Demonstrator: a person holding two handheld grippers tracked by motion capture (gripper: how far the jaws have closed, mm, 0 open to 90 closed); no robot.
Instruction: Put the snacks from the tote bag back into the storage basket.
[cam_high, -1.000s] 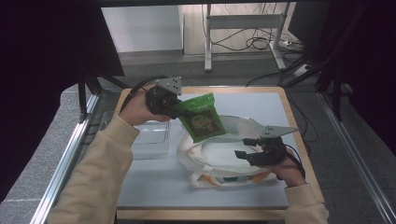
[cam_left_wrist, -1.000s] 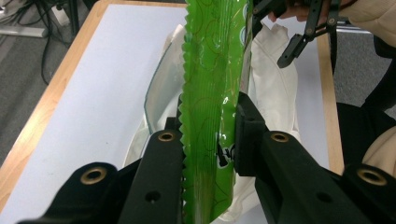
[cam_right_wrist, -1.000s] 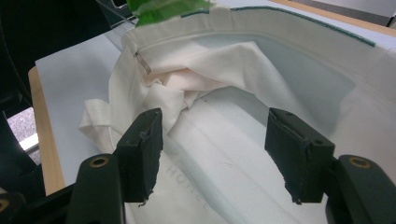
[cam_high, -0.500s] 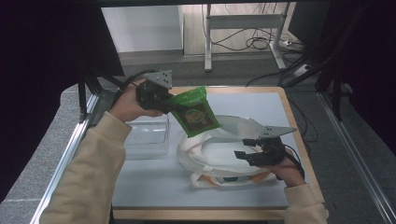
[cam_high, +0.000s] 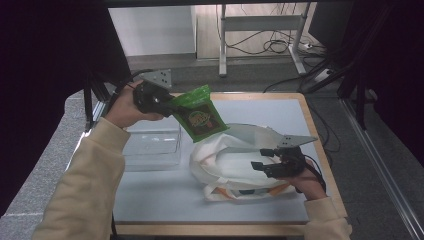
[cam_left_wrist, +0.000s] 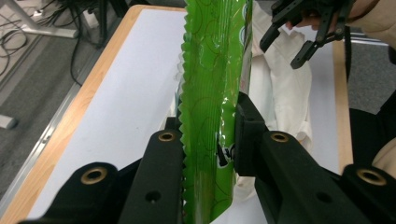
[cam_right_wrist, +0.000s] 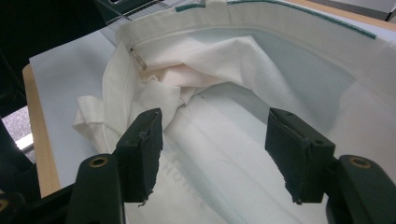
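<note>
A green snack bag (cam_high: 200, 117) hangs in the air over the table's left half, tilted toward the white tote bag (cam_high: 225, 160). My left gripper (cam_high: 172, 104) is shut on the snack bag's upper edge. In the left gripper view the green snack bag (cam_left_wrist: 212, 93) runs upright between the jaws of my left gripper (cam_left_wrist: 208, 126). The tote bag lies on its side with its mouth gaping. My right gripper (cam_high: 260, 167) stands open at the mouth. In the right gripper view my right gripper (cam_right_wrist: 215, 135) has its jaws spread over the white lining of the tote bag (cam_right_wrist: 224, 60).
A clear plastic box (cam_high: 152, 145) stands on the table (cam_high: 165, 200) left of the tote bag, below the left hand. The wooden table edge runs round the white top. Desk legs and cables lie on the floor beyond the far edge.
My left gripper has carried the green snack bag a little to the left and slightly up, away from the tote bag's mouth. The right gripper has stayed where it was.
</note>
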